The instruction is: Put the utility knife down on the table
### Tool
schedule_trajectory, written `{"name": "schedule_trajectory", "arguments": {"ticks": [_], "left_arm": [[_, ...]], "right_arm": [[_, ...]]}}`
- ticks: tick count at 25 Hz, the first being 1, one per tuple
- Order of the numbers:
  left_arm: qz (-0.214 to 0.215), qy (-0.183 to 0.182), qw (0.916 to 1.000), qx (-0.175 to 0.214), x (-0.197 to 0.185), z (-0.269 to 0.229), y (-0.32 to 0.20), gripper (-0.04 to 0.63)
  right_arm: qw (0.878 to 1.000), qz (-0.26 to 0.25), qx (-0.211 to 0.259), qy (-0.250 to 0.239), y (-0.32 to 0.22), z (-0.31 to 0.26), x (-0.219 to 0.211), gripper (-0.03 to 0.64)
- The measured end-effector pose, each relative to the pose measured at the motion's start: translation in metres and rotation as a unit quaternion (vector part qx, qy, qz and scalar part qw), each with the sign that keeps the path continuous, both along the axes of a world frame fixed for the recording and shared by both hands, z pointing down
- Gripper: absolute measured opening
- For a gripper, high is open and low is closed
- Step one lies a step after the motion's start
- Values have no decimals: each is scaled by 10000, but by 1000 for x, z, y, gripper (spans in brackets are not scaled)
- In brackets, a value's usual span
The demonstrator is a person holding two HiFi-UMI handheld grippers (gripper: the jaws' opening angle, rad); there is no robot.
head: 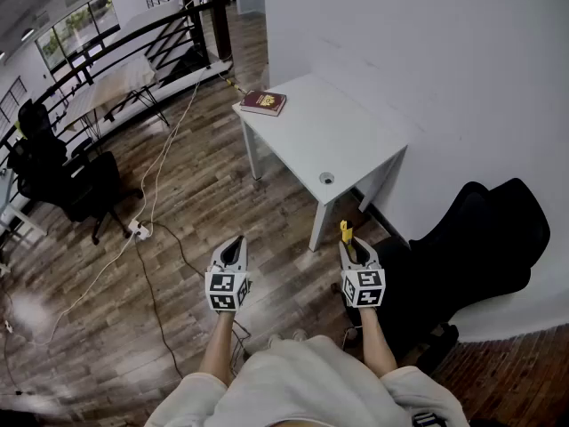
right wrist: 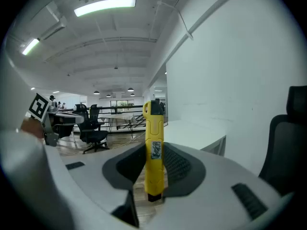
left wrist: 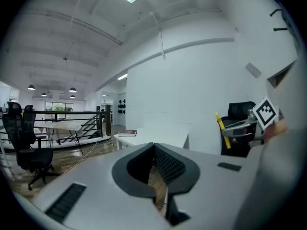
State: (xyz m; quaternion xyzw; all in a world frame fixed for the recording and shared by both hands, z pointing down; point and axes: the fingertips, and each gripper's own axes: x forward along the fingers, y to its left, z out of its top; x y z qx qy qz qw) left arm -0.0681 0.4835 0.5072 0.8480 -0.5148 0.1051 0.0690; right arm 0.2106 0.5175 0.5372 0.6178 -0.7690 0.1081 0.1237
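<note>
A yellow utility knife (right wrist: pixel 154 128) stands upright between the pads of my right gripper (right wrist: pixel 154 150), which is shut on its body. In the head view the knife (head: pixel 346 231) sticks up from the right gripper (head: pixel 354 249), which is held in the air in front of the white table's (head: pixel 347 140) near corner. From the left gripper view the same knife (left wrist: pixel 221 128) shows at the right. My left gripper (head: pixel 235 245) hovers over the wooden floor to the left. Its jaws meet with nothing between them (left wrist: pixel 154 147).
A dark red book (head: pixel 264 102) lies on the table's far left corner. A black office chair (head: pixel 480 238) stands close on my right, against the white wall. Cables and a power strip (head: pixel 139 230) run across the floor at left. More chairs, desks and a railing lie beyond.
</note>
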Motion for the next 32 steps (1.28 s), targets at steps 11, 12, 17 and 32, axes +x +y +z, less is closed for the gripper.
{"name": "schedule_trajectory", "arguments": {"ticks": [11,12,17,32], "left_arm": [[-101,16,9999,-3,12,5,-2,6],[-113,18,9999,-6,14,6,-1,6],[-166,-2,9999,-22,22,9,-3,6],[-286,-62,9996,-61,29,19,-45,6]], "right_arm": [[9998,-170,2,-39,-3,6,8,110],[9998,-208,13,-44,-4,6,8,110],[9993,-382,29,-4,-11,8,8,110],[9987,-517,-25,-35,-62,19,13,110]]}}
